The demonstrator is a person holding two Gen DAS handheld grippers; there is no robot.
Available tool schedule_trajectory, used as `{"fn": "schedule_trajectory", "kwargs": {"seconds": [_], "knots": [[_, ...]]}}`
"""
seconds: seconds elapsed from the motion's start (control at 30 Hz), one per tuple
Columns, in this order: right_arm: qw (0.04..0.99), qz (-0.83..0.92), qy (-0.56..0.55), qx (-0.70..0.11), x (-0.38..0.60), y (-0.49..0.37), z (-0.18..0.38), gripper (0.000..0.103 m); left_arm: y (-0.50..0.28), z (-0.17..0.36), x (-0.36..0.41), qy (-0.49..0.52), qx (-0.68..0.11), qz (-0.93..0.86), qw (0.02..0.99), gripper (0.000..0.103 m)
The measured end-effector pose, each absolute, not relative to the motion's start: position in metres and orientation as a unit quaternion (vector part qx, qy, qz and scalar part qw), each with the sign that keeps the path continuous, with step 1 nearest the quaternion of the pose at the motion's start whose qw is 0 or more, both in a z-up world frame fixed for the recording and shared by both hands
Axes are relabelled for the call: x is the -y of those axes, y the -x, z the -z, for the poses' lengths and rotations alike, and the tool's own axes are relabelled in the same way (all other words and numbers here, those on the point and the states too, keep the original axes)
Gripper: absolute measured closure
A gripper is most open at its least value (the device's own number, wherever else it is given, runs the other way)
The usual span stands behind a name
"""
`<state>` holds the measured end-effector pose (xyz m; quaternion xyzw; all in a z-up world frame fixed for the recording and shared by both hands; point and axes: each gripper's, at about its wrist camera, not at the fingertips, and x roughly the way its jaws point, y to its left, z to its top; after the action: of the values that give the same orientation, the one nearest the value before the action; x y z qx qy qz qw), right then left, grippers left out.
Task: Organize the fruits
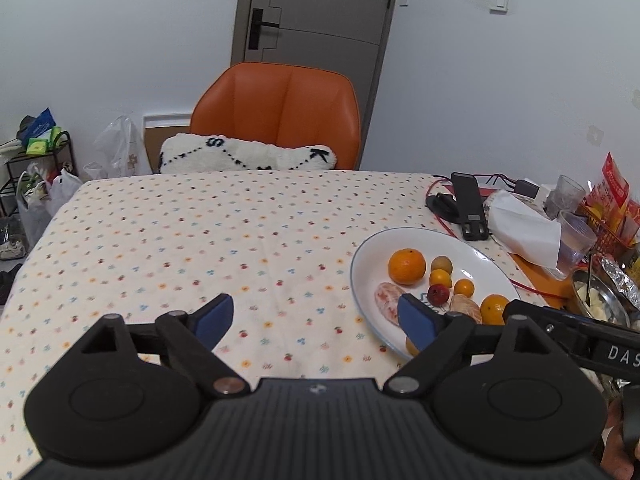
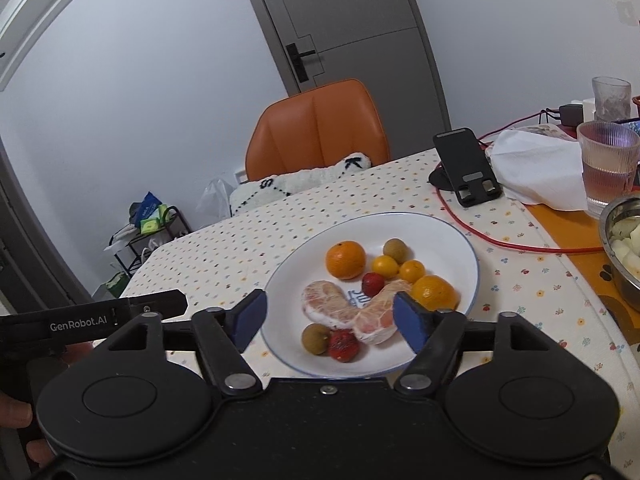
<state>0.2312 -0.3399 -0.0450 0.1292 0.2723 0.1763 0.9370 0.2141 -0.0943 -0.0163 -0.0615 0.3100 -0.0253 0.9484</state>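
On plate (image 2: 448,236), pomelo segments (image 2: 348,312) form V; both tools (image 2: 330,316) released.

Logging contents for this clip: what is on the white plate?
The plate holds two oranges, two small yellow-orange fruits, two peeled pomelo segments, two brown longans and two red fruits. The right gripper hides the plate's near rim.
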Motion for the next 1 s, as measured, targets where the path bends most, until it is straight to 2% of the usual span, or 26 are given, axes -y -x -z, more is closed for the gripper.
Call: {"fn": "schedule_trajectory", "kwargs": {"seconds": [0.13,0.6,1.0], "knots": [[0.939,-0.181,-0.123,-0.266,0.337,-0.22,0.04,0.021,-0.2,0.011,0.09,0.06,-0.301,0.019,0.952,0.008],[0.937,-0.208,-0.107,-0.26,0.328,-0.183,0.031,0.001,-0.151,0.001,0.075,0.072,-0.289,0.01,0.954,0.0],[0.938,-0.214,-0.094,-0.258,0.319,-0.155,0.023,0.0,-0.109,-0.008,0.062,0.076,-0.278,-0.004,0.957,0.0]]}}
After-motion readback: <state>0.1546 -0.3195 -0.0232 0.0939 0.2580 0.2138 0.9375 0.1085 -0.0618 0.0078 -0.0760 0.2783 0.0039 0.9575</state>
